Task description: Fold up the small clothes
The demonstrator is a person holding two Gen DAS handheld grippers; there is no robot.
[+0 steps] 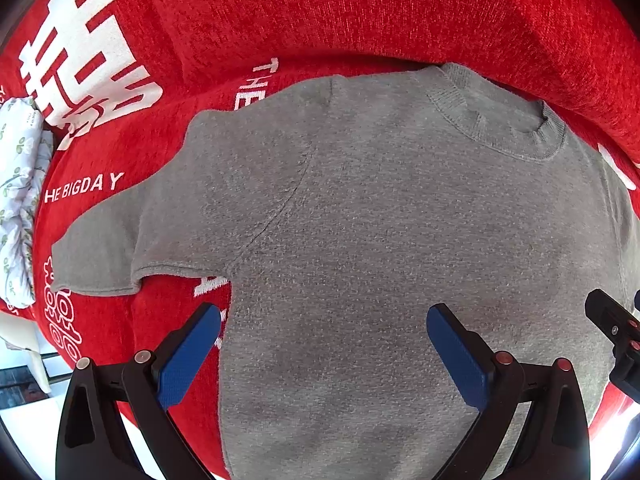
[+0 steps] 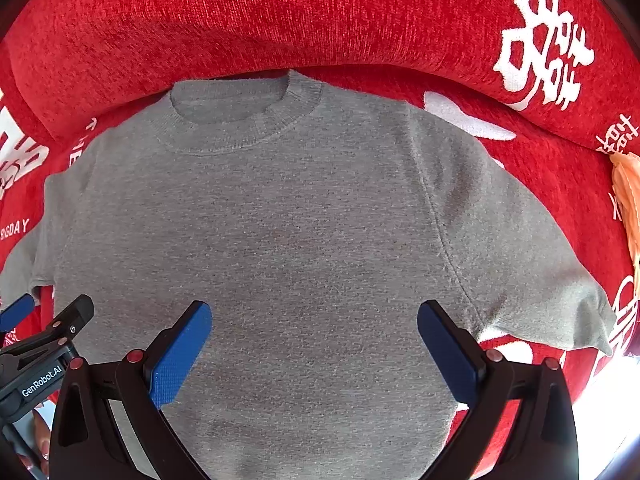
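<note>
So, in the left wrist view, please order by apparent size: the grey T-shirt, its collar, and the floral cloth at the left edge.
1. The grey T-shirt, by far the largest.
2. and 3. The collar and the floral cloth look alike in size; the cloth is cut off by the frame edge, so I cannot rank them.

The grey sweater is a fine matt knit with a faintly speckled, slightly fuzzy face, and its collar is ribbed. Under it the red blanket looks like a nubbly, chenille-like cloth (soft pile, no sheen), with flat white lettering set into it. The blue pads on the left gripper's fingers are dotted, matt rubber or plastic; the black frames behind them are smooth plastic with a dull gloss. The floral cloth at the edge looks thin and crumpled.
</note>
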